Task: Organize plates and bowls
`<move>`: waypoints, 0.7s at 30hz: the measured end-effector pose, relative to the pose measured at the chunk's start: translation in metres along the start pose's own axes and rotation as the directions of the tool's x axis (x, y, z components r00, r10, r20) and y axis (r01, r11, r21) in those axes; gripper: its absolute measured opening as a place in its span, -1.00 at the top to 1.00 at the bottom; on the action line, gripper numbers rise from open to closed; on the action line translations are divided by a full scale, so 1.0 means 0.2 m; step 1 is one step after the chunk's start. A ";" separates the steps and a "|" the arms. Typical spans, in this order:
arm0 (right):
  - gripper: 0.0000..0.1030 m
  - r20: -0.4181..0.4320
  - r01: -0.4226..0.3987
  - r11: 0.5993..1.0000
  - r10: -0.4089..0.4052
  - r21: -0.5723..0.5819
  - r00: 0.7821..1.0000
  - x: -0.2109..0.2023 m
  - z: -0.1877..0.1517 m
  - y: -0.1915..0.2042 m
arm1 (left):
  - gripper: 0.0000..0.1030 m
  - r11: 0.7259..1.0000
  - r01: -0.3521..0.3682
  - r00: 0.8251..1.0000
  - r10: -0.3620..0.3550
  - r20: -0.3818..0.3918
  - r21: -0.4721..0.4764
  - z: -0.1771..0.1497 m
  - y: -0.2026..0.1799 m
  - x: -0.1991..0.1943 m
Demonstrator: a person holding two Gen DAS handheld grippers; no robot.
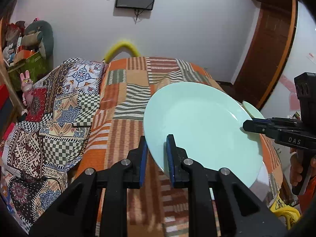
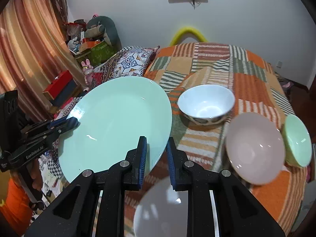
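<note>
A large mint-green plate [image 1: 197, 126] hangs tilted above the bed, held at two opposite rims. My left gripper [image 1: 156, 138] is shut on its near-left rim, and its tip shows as the left gripper [image 2: 76, 121] in the right wrist view. My right gripper [image 2: 156, 139] is shut on the other rim of the same plate [image 2: 116, 126]; its tip also shows as the right gripper [image 1: 245, 126]. On the bedspread lie a white bowl [image 2: 206, 103], a pink bowl [image 2: 254, 148], a small green bowl [image 2: 297, 144] and a pale grey dish [image 2: 164, 207] under my right fingers.
The bed wears an orange striped patchwork cover [image 1: 126, 90], with a patterned quilt [image 1: 59, 108] at its left. A cluttered shelf [image 2: 92, 45] and a curtain [image 2: 29, 49] stand left, and a wooden door [image 1: 266, 45] right. A hand [image 1: 296, 169] grips the right tool's handle.
</note>
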State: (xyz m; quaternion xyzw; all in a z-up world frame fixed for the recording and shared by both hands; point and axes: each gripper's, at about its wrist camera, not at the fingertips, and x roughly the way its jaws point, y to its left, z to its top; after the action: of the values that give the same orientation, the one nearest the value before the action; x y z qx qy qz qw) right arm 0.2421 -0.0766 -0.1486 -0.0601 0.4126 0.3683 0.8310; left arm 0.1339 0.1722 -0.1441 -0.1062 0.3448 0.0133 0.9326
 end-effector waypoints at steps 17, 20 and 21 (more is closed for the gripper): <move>0.64 0.028 0.044 0.993 -0.047 0.108 0.998 -0.31 -0.32 -0.24 | 0.64 0.992 0.089 0.994 -0.083 -0.067 0.092 -0.13 -0.45 -0.03; 0.64 0.013 0.065 0.990 -0.067 0.126 0.998 -0.33 -0.37 -0.28 | 0.64 0.988 0.104 0.991 -0.094 -0.094 0.110 -0.16 -0.51 0.00; 0.64 0.009 0.069 0.989 -0.071 0.130 0.997 -0.34 -0.39 -0.30 | 0.64 0.988 0.107 0.990 -0.095 -0.101 0.115 -0.17 -0.53 0.02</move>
State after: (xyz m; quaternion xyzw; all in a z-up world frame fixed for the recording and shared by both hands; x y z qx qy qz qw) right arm 0.2050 -0.1887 -0.1622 -0.0178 0.4275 0.3119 0.8483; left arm 0.1249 0.0623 -0.1514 -0.0679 0.3833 -0.0598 0.9192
